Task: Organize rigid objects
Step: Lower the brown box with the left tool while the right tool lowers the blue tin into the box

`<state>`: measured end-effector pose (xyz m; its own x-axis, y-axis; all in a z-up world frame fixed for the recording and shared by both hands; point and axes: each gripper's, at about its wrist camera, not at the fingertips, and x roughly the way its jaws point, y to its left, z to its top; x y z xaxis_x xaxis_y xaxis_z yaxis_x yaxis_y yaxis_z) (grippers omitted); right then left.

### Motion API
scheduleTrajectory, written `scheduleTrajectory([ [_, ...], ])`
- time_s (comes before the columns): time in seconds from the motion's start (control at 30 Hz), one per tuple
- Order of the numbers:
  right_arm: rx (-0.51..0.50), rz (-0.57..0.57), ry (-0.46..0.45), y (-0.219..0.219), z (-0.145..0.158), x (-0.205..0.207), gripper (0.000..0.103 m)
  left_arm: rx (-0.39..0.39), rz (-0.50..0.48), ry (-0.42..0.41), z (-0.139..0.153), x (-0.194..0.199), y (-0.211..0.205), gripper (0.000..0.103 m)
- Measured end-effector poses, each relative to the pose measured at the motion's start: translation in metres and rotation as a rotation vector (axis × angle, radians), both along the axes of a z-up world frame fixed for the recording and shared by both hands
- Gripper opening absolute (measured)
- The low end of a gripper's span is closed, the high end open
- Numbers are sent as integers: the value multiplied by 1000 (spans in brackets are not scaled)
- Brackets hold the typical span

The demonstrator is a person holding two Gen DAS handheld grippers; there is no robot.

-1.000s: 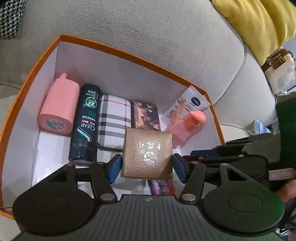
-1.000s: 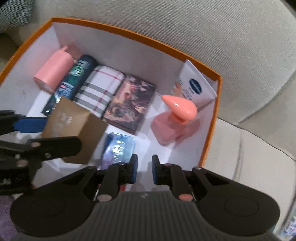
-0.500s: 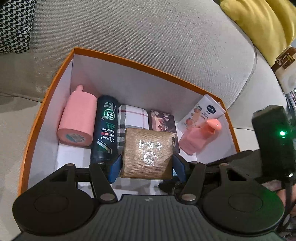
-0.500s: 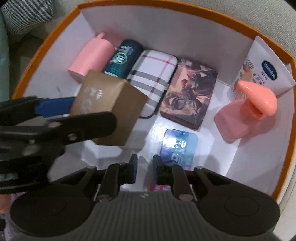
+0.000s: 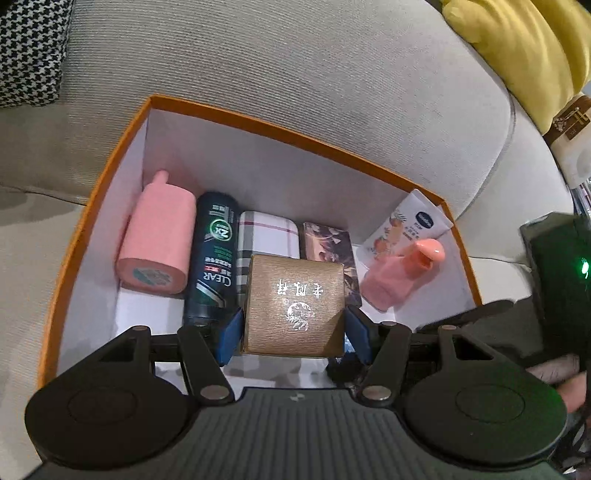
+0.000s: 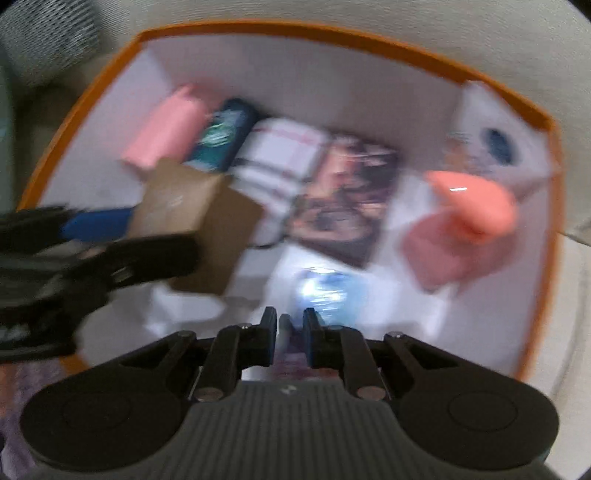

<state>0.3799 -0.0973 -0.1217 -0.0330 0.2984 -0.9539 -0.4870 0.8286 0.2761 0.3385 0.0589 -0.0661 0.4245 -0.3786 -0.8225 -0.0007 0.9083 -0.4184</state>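
Observation:
My left gripper (image 5: 293,334) is shut on a gold-brown carton (image 5: 295,302), its blue pads pressing both sides, held above the floor of the orange-rimmed white box (image 5: 295,133). In the blurred right wrist view the carton (image 6: 192,214) hangs at the left. My right gripper (image 6: 290,323) is shut, pointing down into the box (image 6: 295,29) just before a shiny blue packet (image 6: 325,291). Along the back lie a pink bottle (image 5: 155,240), a dark CLEAR bottle (image 5: 214,258), a plaid case (image 5: 266,236) and a picture box (image 5: 325,240).
A pink pump bottle (image 5: 395,273) and a white tube (image 5: 410,225) fill the box's right corner. The box rests on a beige sofa (image 5: 332,74), with a houndstooth cushion (image 5: 29,51) at the far left and a yellow cushion (image 5: 524,48) at the far right.
The left wrist view has pulled back from the box, showing more sofa, with the carton still gripped. My right gripper has tipped downward and sunk toward the blue packet.

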Motion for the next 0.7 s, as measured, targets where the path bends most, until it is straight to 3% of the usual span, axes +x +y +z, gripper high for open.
scheduleTrajectory([
  [0.1,-61,28,-7,14,-9,-7,12,-2,-8,2,1,-2,0,69],
  [0.37,-162,-73,-39,-5,-13,2,10,-44,-27,22,-3,0,-6,69],
  [0.47,-155,-89,-47,-6,-10,1,10,-53,-37,24,-4,1,-9,69],
  [0.6,-120,-83,-59,-5,-1,3,15,-47,-28,21,-2,0,-7,69],
  [0.7,-179,-5,-139,-8,19,5,23,-27,-11,19,-1,1,-1,69],
])
